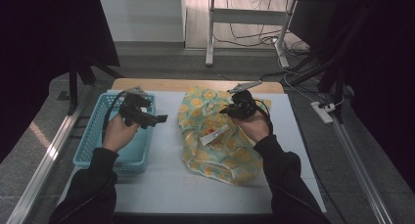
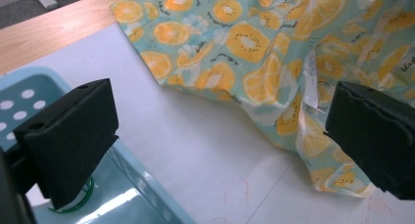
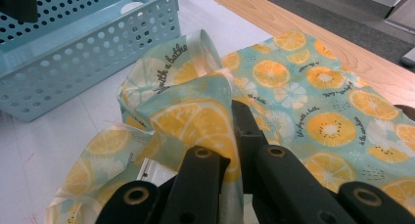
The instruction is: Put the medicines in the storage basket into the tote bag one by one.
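Cloth point(image 1: 215, 136) not folded yet, mid-frame; right gripper point(image 1: 230, 110) pinches a fold, left gripper point(image 1: 155, 119) hangs empty, wide open, over the basket point(image 1: 93, 136).

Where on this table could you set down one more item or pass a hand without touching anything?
Free: the white mat strip between the blue basket and the fruit-print cloth, and the near band below both. Crowded: the cloth's middle, where the right gripper pinches a fold, and over the basket, where the open left gripper hovers.
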A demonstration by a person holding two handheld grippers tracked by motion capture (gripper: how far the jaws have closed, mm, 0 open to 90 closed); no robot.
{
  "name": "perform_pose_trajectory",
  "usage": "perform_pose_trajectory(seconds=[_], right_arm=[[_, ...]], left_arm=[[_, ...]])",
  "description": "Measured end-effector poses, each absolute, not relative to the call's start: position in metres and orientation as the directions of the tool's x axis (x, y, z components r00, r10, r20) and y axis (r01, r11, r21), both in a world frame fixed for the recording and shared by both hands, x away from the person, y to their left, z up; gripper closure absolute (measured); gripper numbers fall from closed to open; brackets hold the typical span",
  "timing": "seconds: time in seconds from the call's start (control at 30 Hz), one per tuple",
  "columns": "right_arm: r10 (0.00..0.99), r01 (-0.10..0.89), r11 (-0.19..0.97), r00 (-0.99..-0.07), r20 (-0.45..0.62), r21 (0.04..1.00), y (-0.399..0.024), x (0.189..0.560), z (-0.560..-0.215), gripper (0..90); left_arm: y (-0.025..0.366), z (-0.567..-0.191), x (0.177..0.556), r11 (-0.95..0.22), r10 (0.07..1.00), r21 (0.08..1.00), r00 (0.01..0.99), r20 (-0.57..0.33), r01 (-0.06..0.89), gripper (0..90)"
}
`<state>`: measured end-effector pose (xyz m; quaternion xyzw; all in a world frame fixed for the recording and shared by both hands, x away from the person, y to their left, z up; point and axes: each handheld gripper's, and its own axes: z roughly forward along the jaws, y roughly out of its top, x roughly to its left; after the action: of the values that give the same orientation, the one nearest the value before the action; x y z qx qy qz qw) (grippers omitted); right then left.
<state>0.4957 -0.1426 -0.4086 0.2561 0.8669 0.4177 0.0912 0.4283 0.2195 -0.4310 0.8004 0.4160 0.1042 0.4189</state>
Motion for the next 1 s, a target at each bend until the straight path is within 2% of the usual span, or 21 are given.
perform_pose_trajectory(seconds=[0.23,0.5,0.77,1.0], right_arm=[[0.521,0.367,0.519,-0.852,0.055,0.772,-0.143,0.495,-0.409,89.7],[0.521,0.367,0.518,-0.852,0.055,0.773,-0.143,0.496,-0.410,89.7],[0.522,0.367,0.518,-0.851,0.055,0.773,-0.144,0.496,-0.411,89.7],[0.516,0.360,0.520,-0.855,0.051,0.774,-0.143,0.496,-0.411,89.7]], left_arm=[[0.232,-0.436,0.429,-0.296,0.778,0.755,0.606,-0.165,0.585,0.0],[0.251,-0.445,0.434,-0.302,0.838,0.738,0.537,-0.096,0.603,0.0],[0.269,-0.459,0.446,-0.229,0.880,0.709,0.453,-0.142,0.667,0.0],[0.270,-0.466,0.457,-0.237,0.899,0.690,0.424,-0.112,0.684,0.8]])
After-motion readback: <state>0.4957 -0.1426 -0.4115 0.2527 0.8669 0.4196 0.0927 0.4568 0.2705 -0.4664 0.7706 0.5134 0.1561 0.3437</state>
